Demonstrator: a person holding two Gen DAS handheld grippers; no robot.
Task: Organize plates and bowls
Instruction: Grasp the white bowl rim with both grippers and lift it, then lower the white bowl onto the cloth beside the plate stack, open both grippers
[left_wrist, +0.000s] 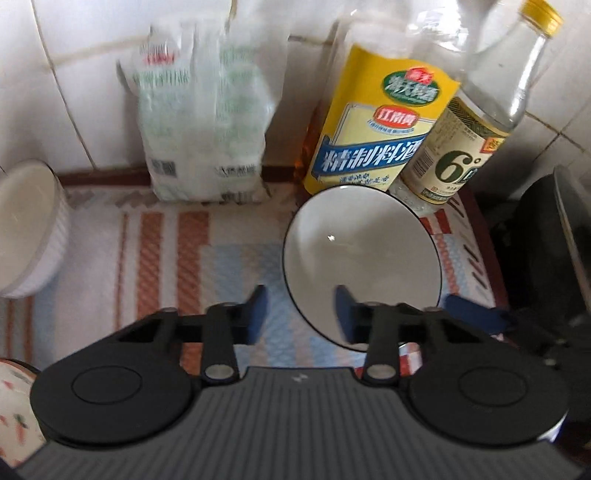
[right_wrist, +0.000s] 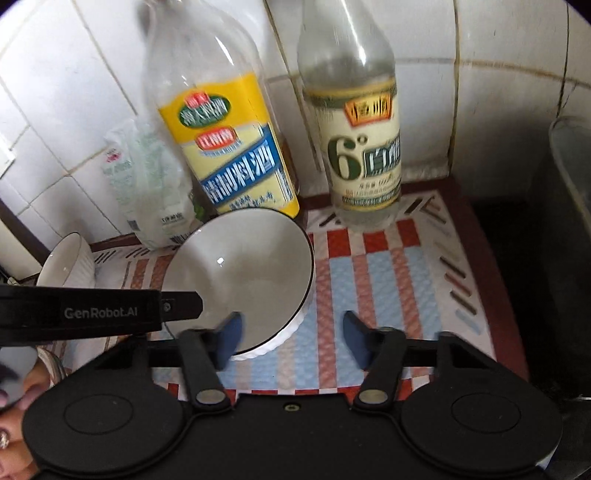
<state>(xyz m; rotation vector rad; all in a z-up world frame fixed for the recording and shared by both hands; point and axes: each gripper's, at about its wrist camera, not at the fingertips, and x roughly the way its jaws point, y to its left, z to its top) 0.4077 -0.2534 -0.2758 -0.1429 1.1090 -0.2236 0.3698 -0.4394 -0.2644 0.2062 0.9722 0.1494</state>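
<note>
Left tongs (left_wrist: 299, 297) and right tongs (right_wrist: 292, 320) stand open astride the bowl (left_wrist: 362, 258) rim, blurred pads hiding its near edge.

Home kitchen: tiled wall (left_wrist: 92, 92), cooking wine (left_wrist: 373, 122), vinegar (left_wrist: 458, 158).

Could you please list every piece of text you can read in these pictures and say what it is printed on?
"精制料酒": blue band on the yellow-labelled bottle.
"6°": cream label of the clear bottle.
"GenRobot.AI": black bar of the left hand-held gripper.
White bag: print too blurred to read.
Smaller print on both bottles: unreadable.
</note>
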